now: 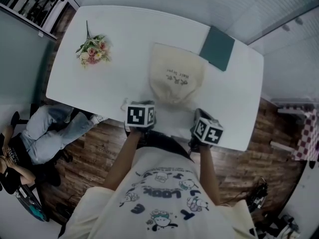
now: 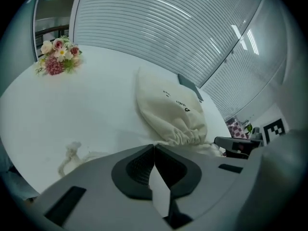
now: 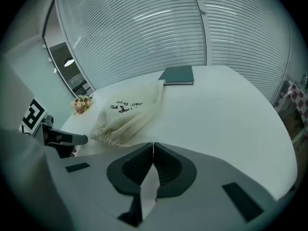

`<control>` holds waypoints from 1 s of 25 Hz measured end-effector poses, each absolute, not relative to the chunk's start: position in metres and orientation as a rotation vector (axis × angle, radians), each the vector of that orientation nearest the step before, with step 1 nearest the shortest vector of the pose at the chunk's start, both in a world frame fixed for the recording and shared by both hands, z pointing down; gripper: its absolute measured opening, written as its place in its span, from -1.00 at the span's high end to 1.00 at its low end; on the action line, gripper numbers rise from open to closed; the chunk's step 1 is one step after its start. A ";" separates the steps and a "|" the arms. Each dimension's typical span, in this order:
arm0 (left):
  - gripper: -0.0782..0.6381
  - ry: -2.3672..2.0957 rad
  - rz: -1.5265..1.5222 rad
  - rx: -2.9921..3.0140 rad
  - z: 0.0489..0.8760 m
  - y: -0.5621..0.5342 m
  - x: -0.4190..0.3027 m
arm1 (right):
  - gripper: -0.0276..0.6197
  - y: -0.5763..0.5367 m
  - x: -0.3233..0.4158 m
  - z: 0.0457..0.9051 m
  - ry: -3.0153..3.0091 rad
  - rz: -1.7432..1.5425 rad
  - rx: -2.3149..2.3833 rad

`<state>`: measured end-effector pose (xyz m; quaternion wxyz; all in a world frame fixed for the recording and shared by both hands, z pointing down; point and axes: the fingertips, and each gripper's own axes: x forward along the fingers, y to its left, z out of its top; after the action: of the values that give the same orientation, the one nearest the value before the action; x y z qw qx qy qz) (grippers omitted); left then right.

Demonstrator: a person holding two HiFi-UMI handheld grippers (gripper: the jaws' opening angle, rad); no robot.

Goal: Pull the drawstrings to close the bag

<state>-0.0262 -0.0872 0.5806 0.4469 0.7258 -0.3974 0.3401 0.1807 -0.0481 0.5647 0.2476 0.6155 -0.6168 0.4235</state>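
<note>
White table [image 1: 124,34]: bouquet [image 1: 93,51], green notebook [image 1: 218,48] beside bag [image 1: 175,76]

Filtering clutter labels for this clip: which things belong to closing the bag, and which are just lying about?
Job:
cream drawstring bag
loose drawstring
left gripper, shut, empty
right gripper, shut, empty

Lying about:
flower bouquet
teal notebook

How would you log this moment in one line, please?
bag: mouth gathered, on table | left gripper: shut, empty | right gripper: shut, empty | cord: lying loose
</note>
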 end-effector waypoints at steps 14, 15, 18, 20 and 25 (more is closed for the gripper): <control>0.31 -0.957 0.695 1.929 0.542 -0.075 -0.022 | 0.56 -0.041 0.176 0.523 -1.803 1.068 1.705; 0.31 -0.971 0.683 1.940 0.537 -0.077 -0.023 | 0.52 -0.042 0.175 0.517 -1.821 1.059 1.714; 0.31 -1.014 0.626 2.004 0.515 -0.088 -0.022 | 0.52 -0.049 0.170 0.499 -1.887 1.013 1.747; 0.31 -1.041 0.578 2.047 0.499 -0.095 -0.019 | 0.52 -0.053 0.166 0.488 -1.928 0.977 1.763; 0.31 -1.082 0.530 2.156 0.460 -0.102 -0.014 | 0.52 -0.063 0.157 0.453 -2.028 0.853 1.822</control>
<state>-0.0139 -0.1020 0.4604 0.3293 0.8242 -0.4137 0.2026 0.1566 -0.0632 0.4532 0.1420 0.6315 -0.7026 0.2956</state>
